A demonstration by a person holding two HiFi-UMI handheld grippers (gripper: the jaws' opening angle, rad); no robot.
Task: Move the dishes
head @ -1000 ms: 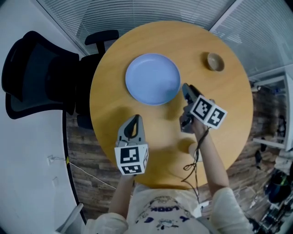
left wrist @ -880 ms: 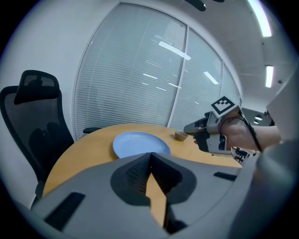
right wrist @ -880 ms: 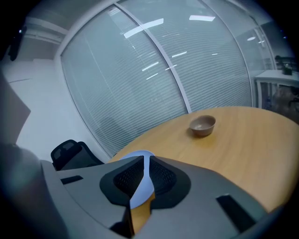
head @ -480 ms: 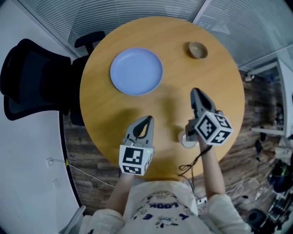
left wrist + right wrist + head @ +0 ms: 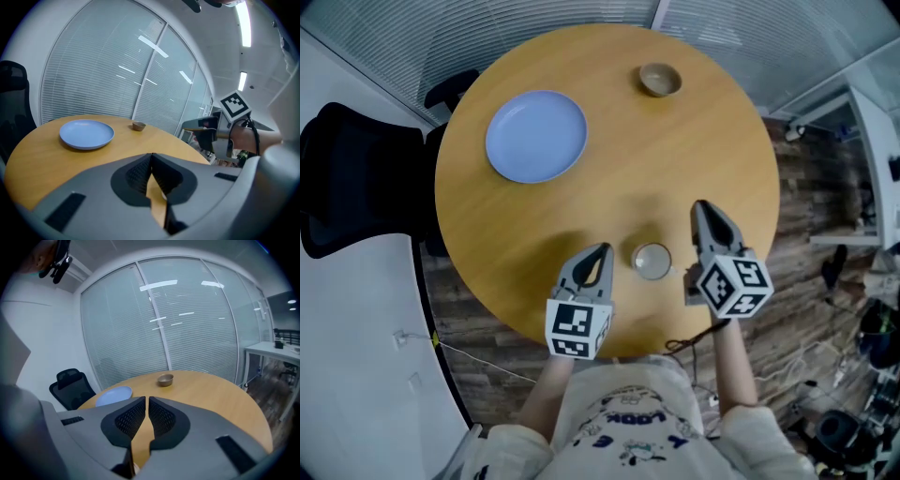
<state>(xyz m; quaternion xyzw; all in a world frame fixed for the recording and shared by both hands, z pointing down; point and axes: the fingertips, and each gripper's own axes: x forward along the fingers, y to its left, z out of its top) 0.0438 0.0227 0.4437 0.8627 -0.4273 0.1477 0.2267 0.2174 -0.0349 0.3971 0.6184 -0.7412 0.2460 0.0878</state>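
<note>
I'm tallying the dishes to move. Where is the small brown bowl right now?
In the head view, the small brown bowl sits near the far edge of the round table, to the right of the blue plate and apart from it.

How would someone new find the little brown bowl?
Start at the round wooden table. Look to its far edge, by the window blinds. The brown bowl sits there alone, small and deep, unlike the wide flat blue plate.
</note>
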